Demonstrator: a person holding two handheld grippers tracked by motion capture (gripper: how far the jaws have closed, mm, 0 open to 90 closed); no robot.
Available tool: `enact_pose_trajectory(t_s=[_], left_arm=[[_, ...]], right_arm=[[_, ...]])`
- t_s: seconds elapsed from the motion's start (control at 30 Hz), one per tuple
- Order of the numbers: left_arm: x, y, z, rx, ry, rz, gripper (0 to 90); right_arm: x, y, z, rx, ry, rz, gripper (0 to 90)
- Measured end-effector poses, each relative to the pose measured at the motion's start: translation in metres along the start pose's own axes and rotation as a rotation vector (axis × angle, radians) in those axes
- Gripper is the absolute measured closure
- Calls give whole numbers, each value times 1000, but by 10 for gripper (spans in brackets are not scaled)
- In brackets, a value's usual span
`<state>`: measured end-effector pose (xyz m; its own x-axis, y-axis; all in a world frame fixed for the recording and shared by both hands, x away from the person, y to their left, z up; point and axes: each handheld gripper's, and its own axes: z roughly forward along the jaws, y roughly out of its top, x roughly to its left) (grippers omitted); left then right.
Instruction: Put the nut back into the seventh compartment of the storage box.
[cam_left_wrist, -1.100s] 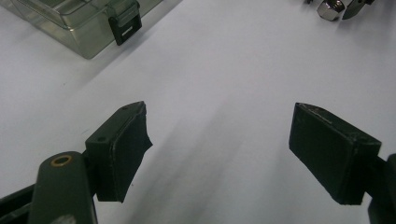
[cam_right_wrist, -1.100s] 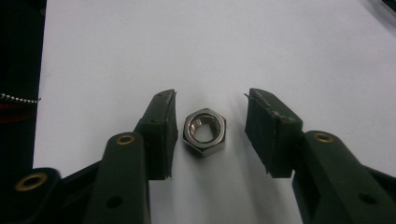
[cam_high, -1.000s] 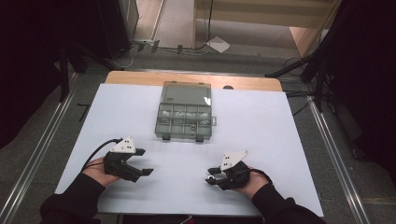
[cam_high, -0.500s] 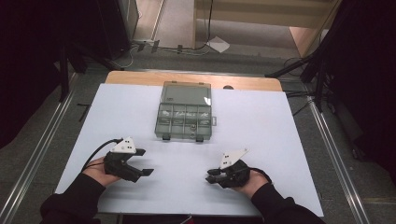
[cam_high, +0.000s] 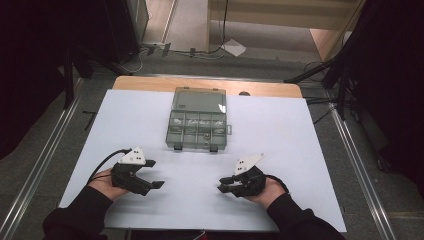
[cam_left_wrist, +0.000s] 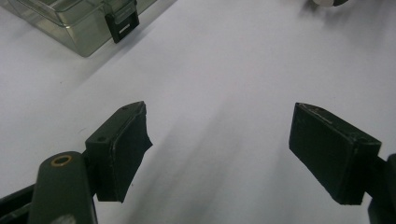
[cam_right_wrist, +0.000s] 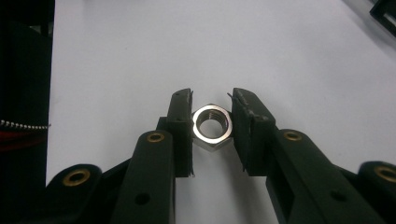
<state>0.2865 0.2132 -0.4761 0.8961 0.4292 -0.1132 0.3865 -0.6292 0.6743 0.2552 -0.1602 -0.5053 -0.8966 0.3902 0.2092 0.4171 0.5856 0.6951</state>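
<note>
- The right gripper (cam_high: 226, 185) lies low over the white table (cam_high: 300, 130) at about 5 o'clock in the high view, held in the person's right hand (cam_high: 265, 189), its jaws pointing toward 9 o'clock.
- In the right gripper view its jaws have just been closing and now stand narrow, with a shiny steel hex nut (cam_right_wrist: 212, 126) between them; both pads press on opposite flats of the nut, so it is gripped.
- The nut sits with its threaded hole facing the camera, at the tips of the jaws, above the bare white table top.
- The left gripper (cam_high: 154, 179) is at about 7 o'clock in the high view, in the left hand (cam_high: 106, 184), pointing toward 3 o'clock, well apart from the right gripper.
- In the left gripper view its jaws stand wide apart with nothing between them but bare table.
- A clear plastic compartment box (cam_high: 198, 125) sits near the centre of the table, toward 12 o'clock from both grippers, with its lid raised at the far side. A corner of it, with a black latch (cam_left_wrist: 122, 22), shows at 11 o'clock in the left gripper view.
- What lies in its compartments is too small to tell.
</note>
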Motion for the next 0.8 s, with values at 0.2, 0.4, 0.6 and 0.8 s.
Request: enact_pose_trajectory(t_s=[0.2,0.4,0.6,0.8], left_arm=[[0,-1,0,-12,1,-4,197],[0,-1,-1,-8,3,0,198],[0,-1,0,-4,4,2,197],[0,-2,0,-3,5,1,197]], right_arm=[[-1,10,-3,-36,-4,15,714],[-3,15,-7,-60,-12,45,714],[-5,18,-9,-81,-25,58,714],[-6,26,-12,-102,-44,77,714]])
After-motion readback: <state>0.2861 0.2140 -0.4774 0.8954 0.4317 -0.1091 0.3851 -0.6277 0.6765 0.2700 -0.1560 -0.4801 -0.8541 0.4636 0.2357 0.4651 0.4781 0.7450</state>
